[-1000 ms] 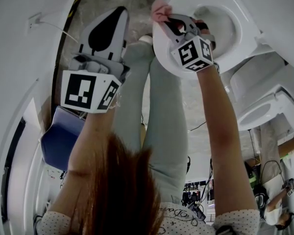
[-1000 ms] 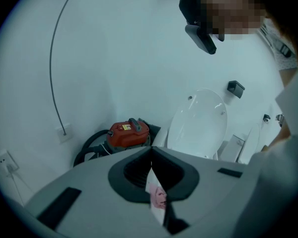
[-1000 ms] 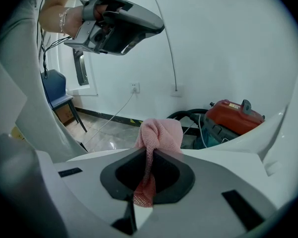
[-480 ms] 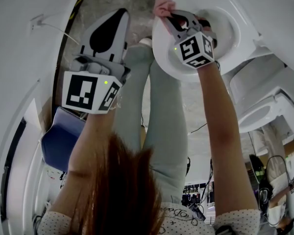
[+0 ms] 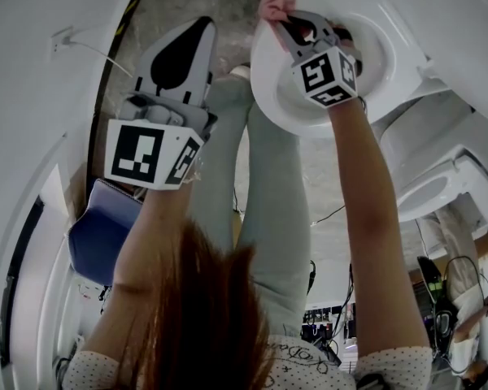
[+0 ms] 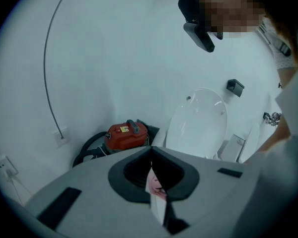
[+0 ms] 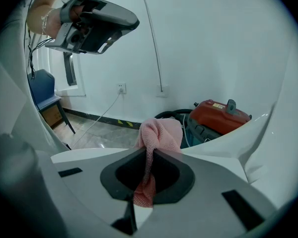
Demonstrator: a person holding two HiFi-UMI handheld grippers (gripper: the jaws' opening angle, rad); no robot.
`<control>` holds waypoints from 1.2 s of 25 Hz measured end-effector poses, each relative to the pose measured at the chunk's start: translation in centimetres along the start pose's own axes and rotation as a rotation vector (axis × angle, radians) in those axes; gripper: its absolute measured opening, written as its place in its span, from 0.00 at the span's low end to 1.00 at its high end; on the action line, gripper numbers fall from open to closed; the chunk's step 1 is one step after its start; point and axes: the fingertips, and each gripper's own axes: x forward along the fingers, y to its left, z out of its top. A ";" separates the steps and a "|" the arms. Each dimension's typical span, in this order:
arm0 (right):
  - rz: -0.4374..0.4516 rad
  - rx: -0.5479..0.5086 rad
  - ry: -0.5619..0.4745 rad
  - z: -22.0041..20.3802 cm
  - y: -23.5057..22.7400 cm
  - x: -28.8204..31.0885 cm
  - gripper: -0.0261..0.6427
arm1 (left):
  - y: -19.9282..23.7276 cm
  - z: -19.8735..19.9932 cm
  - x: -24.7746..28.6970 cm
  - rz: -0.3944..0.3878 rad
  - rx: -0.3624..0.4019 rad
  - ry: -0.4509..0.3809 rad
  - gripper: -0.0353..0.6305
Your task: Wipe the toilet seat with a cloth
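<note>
Right gripper view: my right gripper (image 7: 149, 150) pinches a thin fold of cloth (image 7: 161, 132), the left gripper (image 6: 150, 150) is closed on nothing, and I fear rubbing the toilet seat (image 5: 272, 96) may tug the cloth free.

The yellow label (image 6: 123, 129) on the red vacuum (image 6: 131, 139) seems unreadably blurred.

Walls (image 7: 213, 43) plain white, evenly lit. Floor (image 7: 97, 133) grey mottled stone, slightly glossy. Dark skirting at the wall base carries a yellow-black hazard strip (image 7: 118, 123). Wall socket (image 7: 121, 88) low on the wall, with a white cable (image 7: 102, 113) trailing from it to the floor. Red vacuum cleaner (image 7: 219, 115) with black hose (image 6: 89, 148) stands against the wall. Blue chair (image 7: 42, 90) farther along, on dark legs.
</note>
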 end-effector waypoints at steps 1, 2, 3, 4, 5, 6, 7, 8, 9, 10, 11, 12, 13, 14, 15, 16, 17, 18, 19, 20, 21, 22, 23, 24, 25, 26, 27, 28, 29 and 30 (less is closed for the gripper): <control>-0.007 0.001 -0.001 0.0 -0.3 0.0 0.09 | 0.0 0.0 0.0 0.001 0.001 -0.001 0.06; -0.014 0.002 -0.003 0.0 -0.6 -0.1 0.09 | 0.0 0.0 0.0 0.002 0.001 -0.002 0.06; -0.021 0.003 -0.004 0.0 -0.8 -0.1 0.09 | -0.1 0.0 -0.1 0.003 0.002 -0.003 0.06; -0.026 0.004 -0.005 0.0 -1.1 -0.2 0.09 | -0.1 0.0 -0.1 0.004 0.002 -0.004 0.06; -0.031 0.005 -0.006 -0.1 -1.3 -0.2 0.09 | -0.2 0.0 -0.1 0.005 0.002 -0.005 0.06; -0.034 0.004 -0.008 -0.1 -1.5 -0.2 0.09 | -0.3 -0.1 0.0 0.006 0.002 -0.005 0.06; -0.037 0.004 -0.011 -0.1 -1.7 -0.2 0.09 | -0.4 -0.1 0.0 0.007 0.001 -0.004 0.06; -0.039 0.005 -0.015 -0.1 -1.8 -0.3 0.09 | -0.5 -0.1 0.0 0.008 0.000 -0.004 0.06; -0.042 0.005 -0.017 -0.1 -2.0 -0.3 0.09 | -0.5 -0.2 0.0 0.009 -0.002 -0.004 0.06; -0.046 0.006 -0.017 -0.1 -2.1 -0.3 0.09 | -0.5 -0.2 0.0 0.009 -0.004 -0.004 0.06; -0.050 0.008 -0.016 -0.1 -2.3 -0.3 0.09 | -0.6 -0.2 0.0 0.010 -0.005 -0.004 0.06; -0.054 0.010 -0.016 -0.1 -2.5 -0.4 0.09 | -0.6 -0.2 0.0 0.010 -0.005 -0.003 0.06; -0.058 0.012 -0.016 -0.2 -2.7 -0.4 0.09 | -0.6 -0.2 0.0 0.010 -0.005 -0.002 0.06; -0.062 0.015 -0.018 -0.2 -2.9 -0.4 0.09 | -0.6 -0.2 0.0 0.011 -0.006 -0.002 0.06; -0.066 0.018 -0.020 -0.3 -3.1 -0.4 0.09 | -0.6 -0.2 0.1 0.011 -0.006 -0.002 0.06; -0.071 0.020 -0.024 -0.3 -3.3 -0.5 0.09 | -0.6 -0.2 0.1 0.012 -0.005 -0.002 0.06; -0.077 0.021 -0.027 -0.3 -3.6 -0.5 0.09 | -0.6 -0.1 0.2 0.014 -0.003 -0.002 0.06; -0.082 0.022 -0.027 -0.4 -3.8 -0.6 0.09 | -0.6 -0.1 0.2 0.015 -0.001 -0.002 0.06; -0.086 0.023 -0.024 -0.5 -4.1 -0.6 0.09 | -0.6 -0.1 0.3 0.016 0.000 -0.002 0.06; -0.092 0.026 -0.021 -0.6 -4.3 -0.7 0.09 | -0.6 -0.1 0.3 0.017 0.000 -0.003 0.06; -0.098 0.028 -0.018 -0.7 -4.5 -0.7 0.09 | -0.6 -0.1 0.3 0.017 0.000 -0.004 0.06; -0.105 0.028 -0.018 -0.7 -4.8 -0.8 0.09 | -0.6 -0.1 0.4 0.017 -0.001 -0.004 0.06; -0.112 0.027 -0.018 -0.7 -5.0 -0.8 0.09 | -0.6 -0.2 0.4 0.017 -0.002 -0.004 0.06; -0.118 0.027 -0.020 -0.7 -5.3 -0.9 0.09 | -0.7 -0.2 0.4 0.017 -0.003 -0.004 0.06; -0.124 0.027 -0.020 -0.8 -5.5 -0.9 0.09 | -0.8 -0.2 0.5 0.017 -0.004 -0.003 0.06; -0.130 0.028 -0.019 -0.9 -5.7 -1.0 0.09 | -0.9 -0.3 0.5 0.016 -0.005 -0.003 0.06; -0.135 0.030 -0.017 -1.0 -5.9 -1.1 0.09 | -1.0 -0.3 0.6 0.015 -0.005 -0.002 0.06; -0.140 0.032 -0.016 -1.0 -6.1 -1.1 0.09 | -1.0 -0.4 0.6 0.014 -0.006 -0.002 0.06; -0.145 0.032 -0.015 -1.0 -6.2 -1.1 0.09 | -1.0 -0.4 0.6 0.014 -0.006 -0.002 0.06; -0.151 0.033 -0.015 -1.0 -6.4 -1.1 0.09 | -1.0 -0.4 0.6 0.014 -0.007 -0.001 0.06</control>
